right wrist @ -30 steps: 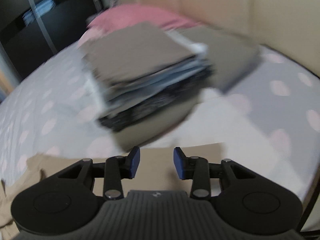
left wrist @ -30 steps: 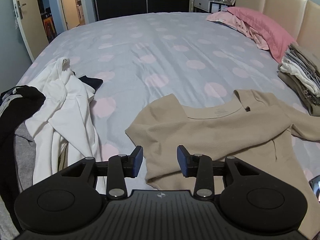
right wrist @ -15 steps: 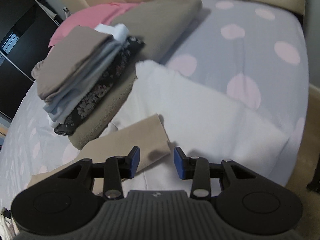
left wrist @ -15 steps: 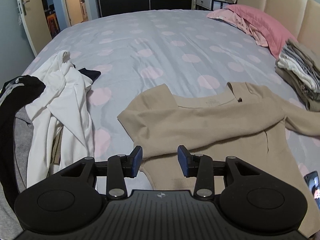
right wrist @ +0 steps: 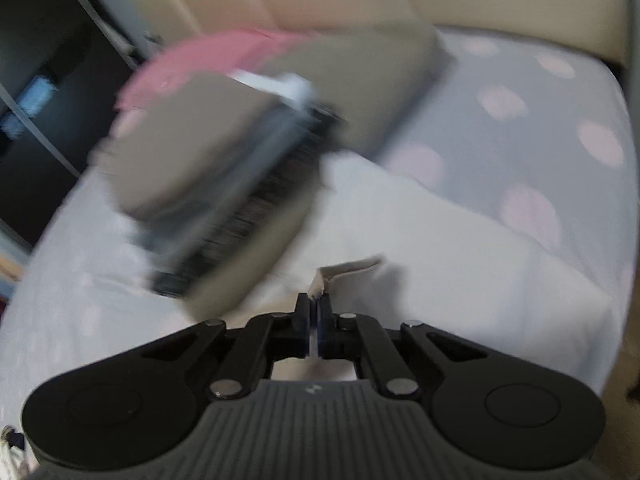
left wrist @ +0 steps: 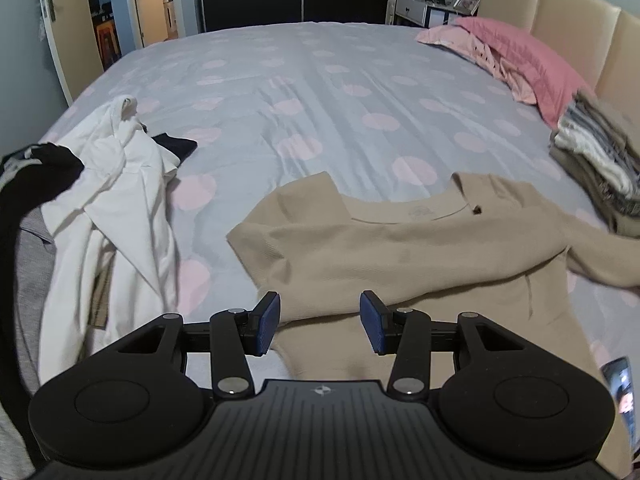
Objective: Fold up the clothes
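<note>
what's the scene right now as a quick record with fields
surface: bed with dotted sheet
garment being folded: beige top, spread flat, one sleeve laid across its body
left gripper: open, above the top's lower edge
right gripper: shut on a beige sleeve end
folded stack: by the pink pillow
unfolded pile: white, black and grey clothes at left

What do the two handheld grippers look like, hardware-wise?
Both match. The left gripper and right gripper have a black ribbed plastic body with a small logo at its front edge, two round black discs at the sides, black linkage arms with silver pivot bolts, and flat fingers. The left's finger pads are blue; the right's hardly show. No cables, hands or sleeves visible.
</note>
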Demonstrator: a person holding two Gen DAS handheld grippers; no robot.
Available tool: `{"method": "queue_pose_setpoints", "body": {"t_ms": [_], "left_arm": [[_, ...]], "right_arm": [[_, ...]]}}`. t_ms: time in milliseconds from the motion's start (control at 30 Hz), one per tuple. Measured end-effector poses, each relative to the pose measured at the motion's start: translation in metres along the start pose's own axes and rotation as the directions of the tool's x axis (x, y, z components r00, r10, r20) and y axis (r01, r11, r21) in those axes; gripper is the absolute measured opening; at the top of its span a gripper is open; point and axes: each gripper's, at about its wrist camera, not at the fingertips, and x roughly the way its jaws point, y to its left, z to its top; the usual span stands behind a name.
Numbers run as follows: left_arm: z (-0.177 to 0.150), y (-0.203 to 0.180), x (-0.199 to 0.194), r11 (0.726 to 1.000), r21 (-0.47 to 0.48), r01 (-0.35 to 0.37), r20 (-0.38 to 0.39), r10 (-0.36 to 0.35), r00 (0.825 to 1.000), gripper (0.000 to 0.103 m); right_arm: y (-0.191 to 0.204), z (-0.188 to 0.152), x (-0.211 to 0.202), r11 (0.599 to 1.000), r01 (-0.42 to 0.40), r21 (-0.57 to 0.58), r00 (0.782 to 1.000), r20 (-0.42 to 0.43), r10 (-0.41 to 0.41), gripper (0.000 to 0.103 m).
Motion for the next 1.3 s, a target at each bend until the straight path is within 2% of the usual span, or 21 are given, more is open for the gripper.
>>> {"method": "queue_pose_setpoints", "body": {"t_ms": [133,267,433,600,800,900,1067,1233,1300], "left_arm": [[0.004,-0.003,-0.003,1.0,0.003,0.008,0.014,-0.009,1.0,0.042],[0.007,-0.003,-0.008,1.0,0.0,0.018,0.03,-0.018,0.999,0.042],[0.011,0.005,-0.012,0.999,-0.037,0.037,0.042,-0.035,0.999,0.042],[0.017,0.017,-0.014,0.996,-0.082,0.047,0.053,-0.042,0.998,0.042],[0.023,0.031,-0.013,0.991,-0.12,0.058,0.062,-0.051,0.997,0.042],[0.025,0.04,-0.012,0.99,-0.134,0.048,0.063,-0.04,0.997,0.042],[0.025,0.059,-0.007,0.986,-0.165,0.019,0.054,-0.011,0.999,0.042],[0.022,0.075,0.002,0.984,-0.178,-0.012,0.023,0.016,1.0,0.042],[0.02,0.078,0.006,0.983,-0.182,-0.015,0.012,0.018,1.0,0.042]], "right_arm": [[0.067,-0.002,-0.033,0.99,-0.127,-0.068,0.99,0.053,0.131,0.003],[0.135,-0.01,-0.059,0.959,-0.25,-0.137,0.962,0.079,0.262,0.003],[0.219,-0.022,-0.08,0.892,-0.392,-0.226,0.91,0.049,0.412,0.003],[0.291,-0.054,-0.091,0.81,-0.508,-0.292,0.852,-0.028,0.523,0.003],[0.366,-0.099,-0.096,0.7,-0.636,-0.326,0.765,-0.148,0.627,0.003],[0.396,-0.13,-0.089,0.668,-0.667,-0.331,0.743,-0.228,0.629,0.003],[0.422,-0.183,-0.057,0.65,-0.668,-0.362,0.744,-0.356,0.566,0.003],[0.447,-0.237,-0.025,0.631,-0.67,-0.391,0.734,-0.474,0.486,0.004],[0.449,-0.253,-0.015,0.62,-0.677,-0.397,0.722,-0.525,0.452,0.011]]}}
